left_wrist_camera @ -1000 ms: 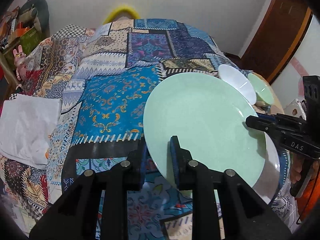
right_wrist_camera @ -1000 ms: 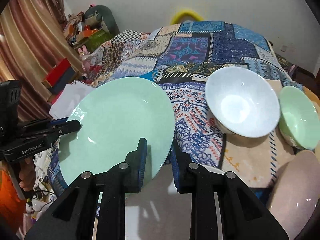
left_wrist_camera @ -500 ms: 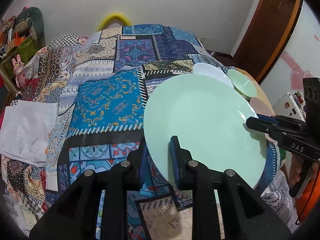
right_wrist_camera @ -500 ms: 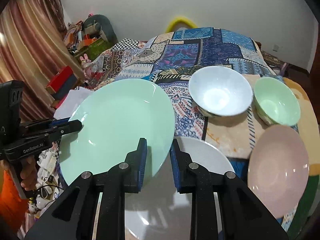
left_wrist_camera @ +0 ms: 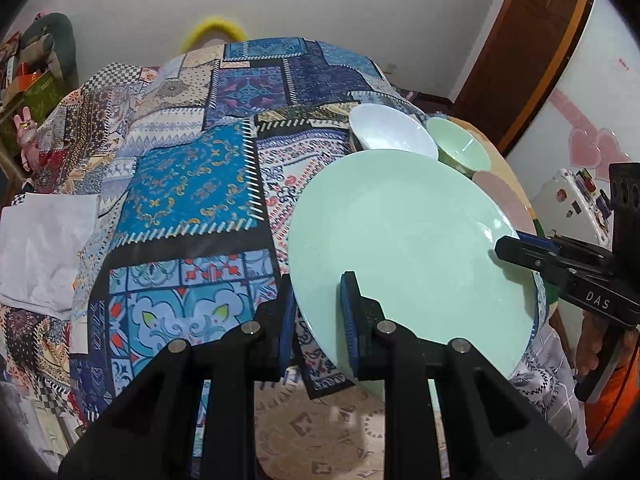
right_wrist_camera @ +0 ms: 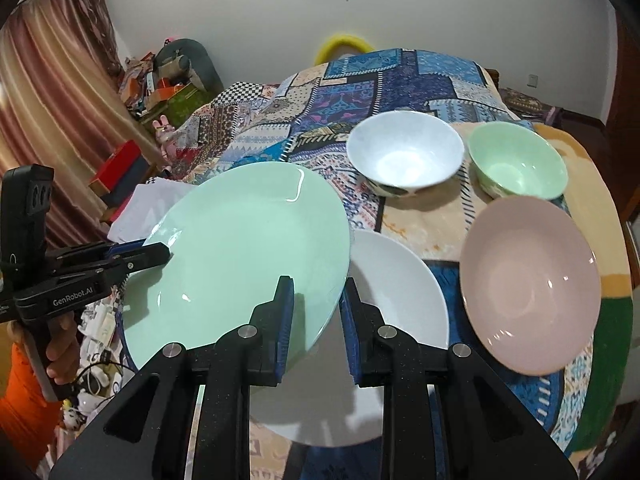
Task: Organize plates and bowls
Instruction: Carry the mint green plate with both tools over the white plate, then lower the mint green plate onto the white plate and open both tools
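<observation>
The right gripper [right_wrist_camera: 316,320] pinches the near edge of the green plate [right_wrist_camera: 240,252]. The left gripper [left_wrist_camera: 318,316] pinches the same plate's other edge. Both hold it up, tilted, above the patchwork cloth [right_wrist_camera: 404,80]. Just beside the green plate and lower down lies a white plate [right_wrist_camera: 396,288]. Near that plate sits a pink plate [right_wrist_camera: 528,284]. Past the white plate stands a white bowl [right_wrist_camera: 404,156], and a green bowl [right_wrist_camera: 518,166] stands just beside it.
</observation>
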Tool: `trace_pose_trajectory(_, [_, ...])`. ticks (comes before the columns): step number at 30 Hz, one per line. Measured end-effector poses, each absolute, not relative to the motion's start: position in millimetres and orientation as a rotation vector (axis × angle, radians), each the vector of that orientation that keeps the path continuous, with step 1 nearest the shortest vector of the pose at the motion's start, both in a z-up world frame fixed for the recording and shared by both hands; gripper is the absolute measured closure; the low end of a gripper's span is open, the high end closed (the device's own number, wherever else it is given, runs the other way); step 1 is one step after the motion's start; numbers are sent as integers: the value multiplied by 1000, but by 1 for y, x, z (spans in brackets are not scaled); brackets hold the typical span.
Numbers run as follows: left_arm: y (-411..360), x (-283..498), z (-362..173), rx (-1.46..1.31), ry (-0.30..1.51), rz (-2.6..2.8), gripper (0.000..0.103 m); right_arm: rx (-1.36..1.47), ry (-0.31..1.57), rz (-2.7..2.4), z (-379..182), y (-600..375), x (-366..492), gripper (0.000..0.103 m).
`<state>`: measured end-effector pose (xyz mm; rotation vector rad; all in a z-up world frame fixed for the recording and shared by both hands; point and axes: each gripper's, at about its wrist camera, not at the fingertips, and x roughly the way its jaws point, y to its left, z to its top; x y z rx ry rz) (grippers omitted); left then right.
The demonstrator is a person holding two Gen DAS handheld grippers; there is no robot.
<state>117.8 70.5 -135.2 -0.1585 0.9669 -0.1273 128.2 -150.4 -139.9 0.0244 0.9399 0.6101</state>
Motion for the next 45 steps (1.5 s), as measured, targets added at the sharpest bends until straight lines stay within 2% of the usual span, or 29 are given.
trace_pose_trajectory(29, [21,148,-195,-99,1094,-171,82,113,1052,530,-189,-198,121,82])
trace_pose_trajectory(45, [14,154,-198,-35,1098,-147,82,124,1065,541,-195,-201,120,82])
